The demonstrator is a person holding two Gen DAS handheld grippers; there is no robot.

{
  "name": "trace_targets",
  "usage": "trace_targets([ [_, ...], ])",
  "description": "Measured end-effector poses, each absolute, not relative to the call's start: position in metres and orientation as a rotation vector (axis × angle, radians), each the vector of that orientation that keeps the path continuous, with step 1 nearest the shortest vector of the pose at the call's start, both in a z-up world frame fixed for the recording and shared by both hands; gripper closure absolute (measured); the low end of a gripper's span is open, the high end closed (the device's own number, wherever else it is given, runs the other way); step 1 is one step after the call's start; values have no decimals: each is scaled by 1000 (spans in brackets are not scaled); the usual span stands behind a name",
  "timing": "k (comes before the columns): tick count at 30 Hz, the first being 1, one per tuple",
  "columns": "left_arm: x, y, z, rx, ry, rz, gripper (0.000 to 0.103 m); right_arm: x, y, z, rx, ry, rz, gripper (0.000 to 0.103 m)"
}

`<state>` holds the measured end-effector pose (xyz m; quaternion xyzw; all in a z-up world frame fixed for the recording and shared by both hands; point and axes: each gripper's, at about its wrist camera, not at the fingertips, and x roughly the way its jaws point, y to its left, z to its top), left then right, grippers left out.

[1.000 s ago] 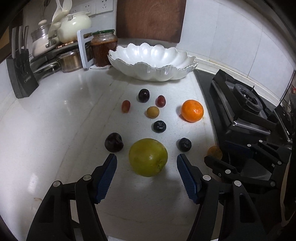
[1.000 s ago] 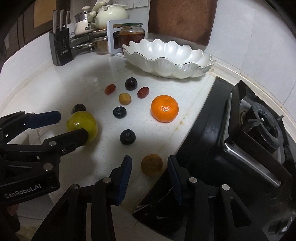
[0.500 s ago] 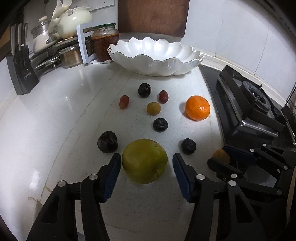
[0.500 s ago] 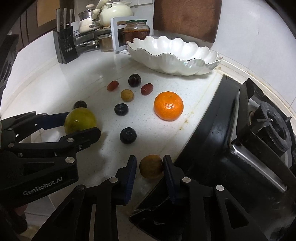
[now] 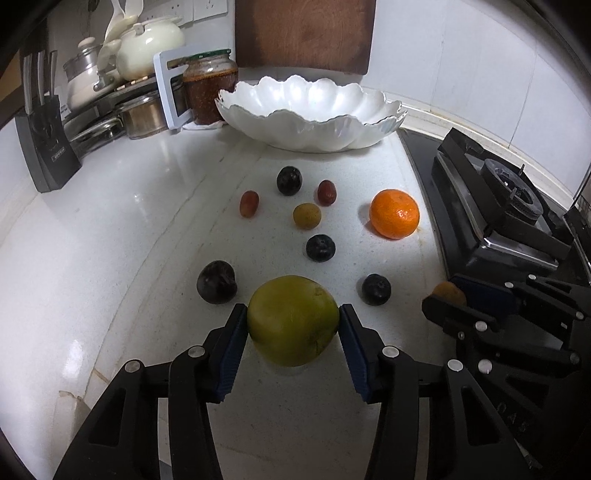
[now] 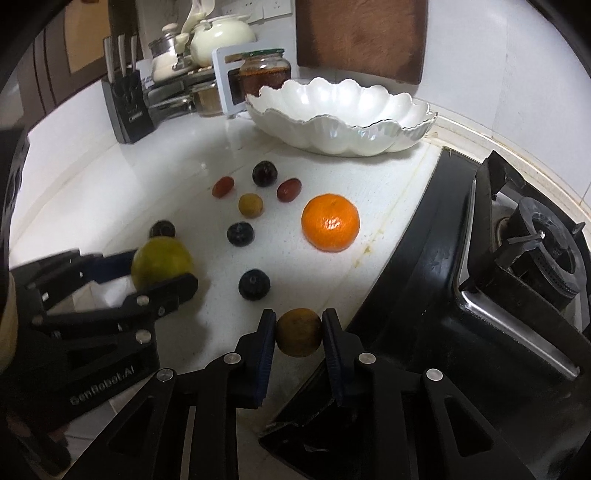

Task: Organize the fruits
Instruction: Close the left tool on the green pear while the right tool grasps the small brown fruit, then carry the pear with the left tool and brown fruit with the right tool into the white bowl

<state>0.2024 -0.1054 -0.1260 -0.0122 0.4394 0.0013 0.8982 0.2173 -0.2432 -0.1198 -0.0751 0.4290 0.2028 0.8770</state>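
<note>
A large green round fruit [image 5: 291, 325] sits on the white counter [image 5: 110, 229] between the blue pads of my left gripper [image 5: 292, 314]; its jaws are closing and both pads touch the fruit's sides. My right gripper [image 6: 299, 321] is shut on a small brownish-orange fruit [image 6: 298, 334] at the stove's edge. Beyond them lie an orange mandarin [image 5: 394, 213], several dark plums such as one [image 5: 216, 281] left of the green fruit, two small red fruits and a small yellow one [image 5: 306, 216]. The white scalloped bowl [image 5: 306, 134] stands empty at the back.
A black gas stove [image 5: 509, 206] fills the right side. At the back left stand a knife block [image 5: 46, 147], a jar [image 5: 208, 88], pots and a white teapot [image 5: 149, 46]. A wooden board [image 5: 303, 33] leans on the tiled wall behind the bowl.
Both grippers closed in: the left pads came in from well apart onto the green fruit, and the right pads narrowed onto the small brownish fruit. Neither hand shifted much.
</note>
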Motion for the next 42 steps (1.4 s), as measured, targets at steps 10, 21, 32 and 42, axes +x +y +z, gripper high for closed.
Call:
trace_targets([
  [10,197,-103,-98,-6,829,11,54,219,-244,-96,-104,827,401,76],
  [21,206,-94,-62,24,746,-40,54,222,-241,-66,-55,760,341,76],
  [32,225,-84,-24,62,621,-92,54,230,-234,-37,1,667,274,76],
  [42,249,-72,-4,108,551,-132,54,250,-220,-17,-2,594,218,76],
])
